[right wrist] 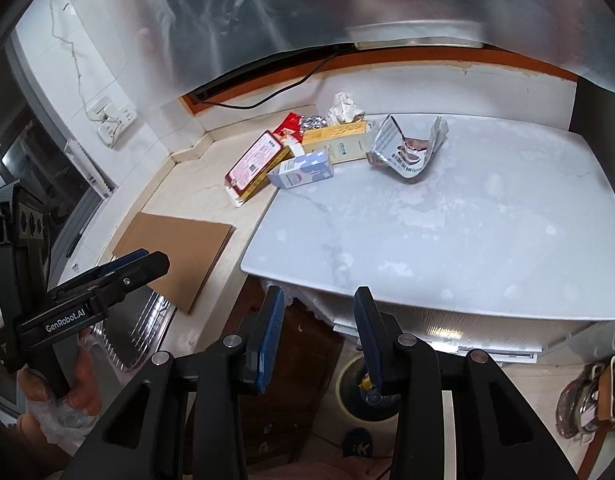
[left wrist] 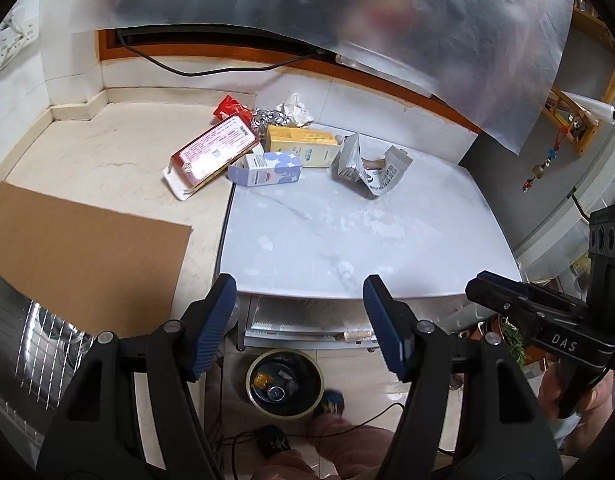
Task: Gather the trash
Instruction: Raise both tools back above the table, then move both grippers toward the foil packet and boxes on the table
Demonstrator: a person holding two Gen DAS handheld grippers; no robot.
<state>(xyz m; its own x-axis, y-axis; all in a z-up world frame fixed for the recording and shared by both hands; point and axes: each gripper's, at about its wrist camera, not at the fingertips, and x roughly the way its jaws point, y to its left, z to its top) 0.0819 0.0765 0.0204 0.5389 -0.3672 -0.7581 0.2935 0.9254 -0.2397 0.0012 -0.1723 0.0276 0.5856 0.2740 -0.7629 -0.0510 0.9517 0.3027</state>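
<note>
Trash lies in a heap at the back of the counter: a red and white box (left wrist: 213, 152) (right wrist: 257, 160), a pale blue carton (left wrist: 265, 170) (right wrist: 301, 170), a yellow box (left wrist: 303, 146) (right wrist: 339, 140), a torn silver wrapper (left wrist: 369, 168) (right wrist: 407, 150), crumpled foil (left wrist: 269, 118), a red packet (left wrist: 229, 106) and crumpled paper (left wrist: 295, 108) (right wrist: 345, 108). A round bin (left wrist: 285, 382) (right wrist: 359, 388) with trash in it stands on the floor below. My left gripper (left wrist: 299, 320) is open and empty in front of the counter edge. My right gripper (right wrist: 319, 332) is open and empty there too.
A white marble slab (left wrist: 367, 232) (right wrist: 447, 232) sits on the beige counter (left wrist: 107, 160). A brown cardboard sheet (left wrist: 79, 248) (right wrist: 175, 252) lies at the left, beside a wire rack over a sink (left wrist: 23, 340). A black cable (left wrist: 179, 68) runs along the back wall.
</note>
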